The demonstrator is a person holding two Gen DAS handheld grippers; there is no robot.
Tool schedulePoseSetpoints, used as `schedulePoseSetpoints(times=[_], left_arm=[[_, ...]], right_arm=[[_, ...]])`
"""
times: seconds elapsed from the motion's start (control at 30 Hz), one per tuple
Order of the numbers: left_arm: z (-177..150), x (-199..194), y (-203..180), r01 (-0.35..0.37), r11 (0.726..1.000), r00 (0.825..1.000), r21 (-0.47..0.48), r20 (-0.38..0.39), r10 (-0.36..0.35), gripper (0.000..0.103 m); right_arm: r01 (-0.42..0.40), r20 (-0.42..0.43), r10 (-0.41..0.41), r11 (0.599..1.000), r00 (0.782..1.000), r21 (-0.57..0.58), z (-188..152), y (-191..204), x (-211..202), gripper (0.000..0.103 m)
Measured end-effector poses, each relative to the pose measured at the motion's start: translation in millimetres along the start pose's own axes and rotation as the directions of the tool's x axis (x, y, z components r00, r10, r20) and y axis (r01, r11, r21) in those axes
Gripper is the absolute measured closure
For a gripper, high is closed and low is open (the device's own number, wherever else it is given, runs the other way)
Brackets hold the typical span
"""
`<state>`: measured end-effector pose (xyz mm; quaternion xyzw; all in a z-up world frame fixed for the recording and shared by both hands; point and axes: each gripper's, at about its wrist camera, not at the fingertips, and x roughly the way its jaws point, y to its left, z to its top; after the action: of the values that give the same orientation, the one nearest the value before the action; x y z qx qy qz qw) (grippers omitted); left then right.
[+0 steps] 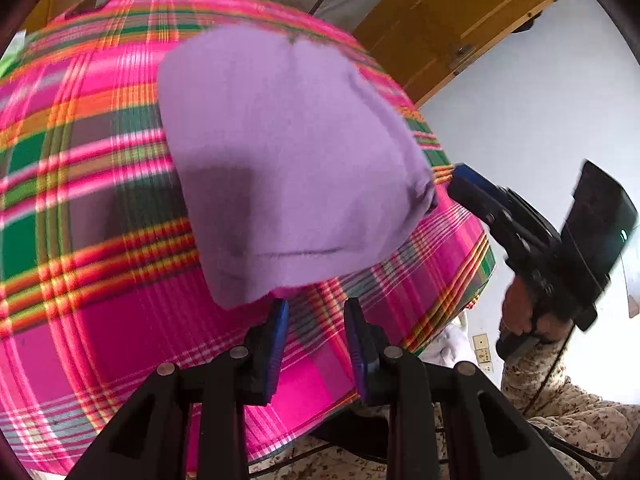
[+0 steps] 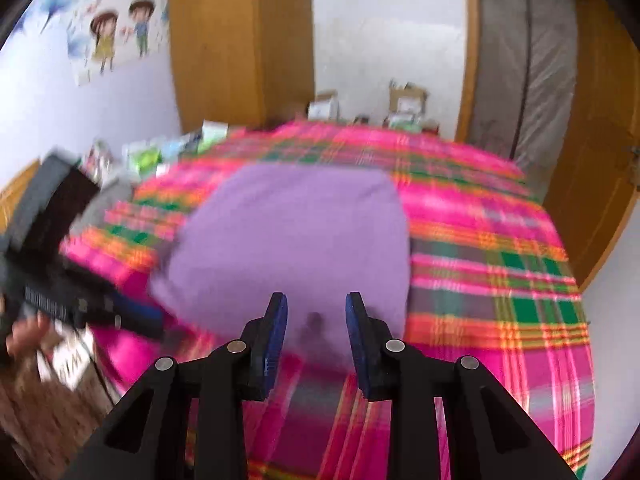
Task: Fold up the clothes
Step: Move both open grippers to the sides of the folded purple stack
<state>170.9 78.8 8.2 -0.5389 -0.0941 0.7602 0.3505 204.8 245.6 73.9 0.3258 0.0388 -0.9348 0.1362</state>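
1. Black-framed and blue-padded, the left gripper fills the foreground of its own view, jaws parted with nothing between them, its tips just short of the near edge of the purple garment.
2. Beneath everything spreads a bed covered in a pink, green and orange plaid sheet, the largest thing in either view.
3. Folded into a compact block, the purple garment lies flat near the middle of the plaid sheet, blurred in both views.
4. Seen from the right wrist, the right gripper hovers over the garment's near edge, jaws apart and empty.
5. At the bed's side, a hand in a floral-print sleeve grips the right gripper's handle.
6. Cardboard boxes sit beyond the far end of the bed.
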Motion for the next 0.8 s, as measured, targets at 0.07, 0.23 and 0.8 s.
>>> schedulePoseSetpoints(times=[0.07, 0.23, 0.8], left_arm=[[4, -11, 3, 0.006, 1.000, 0.999, -0.009, 0.048, -0.005, 0.074], [12, -34, 31, 0.021, 0.992, 0.985, -0.126, 0.172, 0.001, 0.074], [13, 0, 32, 0.001, 0.997, 0.996, -0.071, 0.085, 0.005, 0.074]], right_arm=[[0.010, -0.017, -0.010, 1.000, 1.000, 0.003, 4, -5, 12, 0.072], [0.009, -0.136, 0.002, 0.996, 0.991, 0.083, -7, -28, 38, 0.072], [0.101, -0.167, -0.088, 0.992, 0.982, 0.070, -20, -43, 8, 0.071]])
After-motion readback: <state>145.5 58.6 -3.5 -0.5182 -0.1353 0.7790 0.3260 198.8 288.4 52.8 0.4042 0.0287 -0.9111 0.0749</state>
